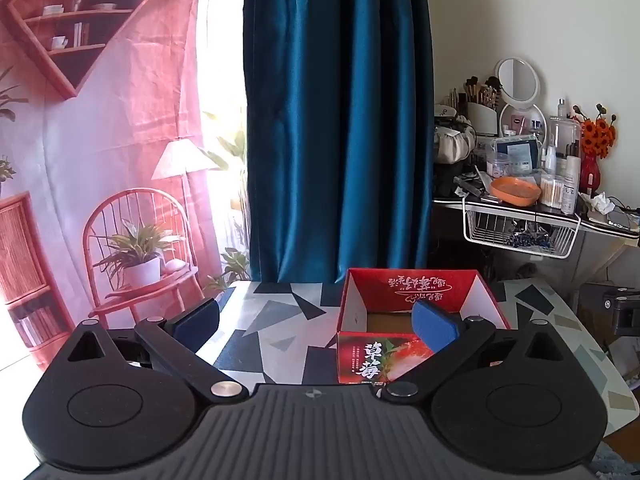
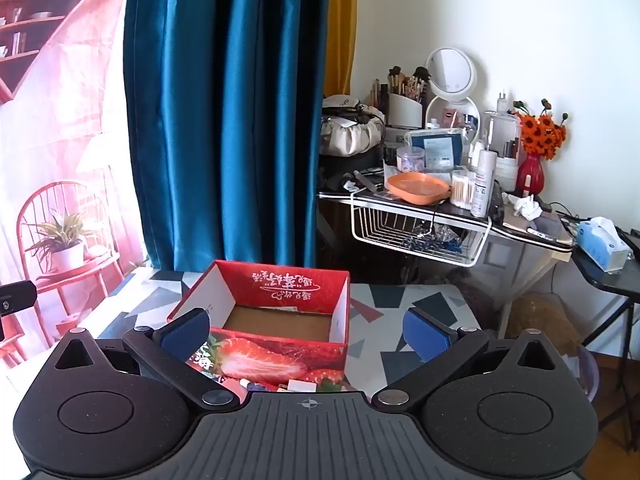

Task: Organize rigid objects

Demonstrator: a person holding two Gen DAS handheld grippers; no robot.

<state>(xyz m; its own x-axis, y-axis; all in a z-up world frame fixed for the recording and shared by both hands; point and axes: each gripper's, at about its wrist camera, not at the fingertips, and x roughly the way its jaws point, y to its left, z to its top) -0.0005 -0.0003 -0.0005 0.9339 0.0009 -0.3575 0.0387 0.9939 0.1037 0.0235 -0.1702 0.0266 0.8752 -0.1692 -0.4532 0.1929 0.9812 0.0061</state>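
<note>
Right wrist view: an open red cardboard strawberry box is seen on the grey-patterned table.
Small items, too hidden to identify, lie just near of it. Both the right gripper and left gripper are spread wide, nothing grasped; a blue curtain hangs beyond.

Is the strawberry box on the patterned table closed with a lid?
No. The strawberry box stands open at the top, its brown cardboard floor showing inside.
</note>
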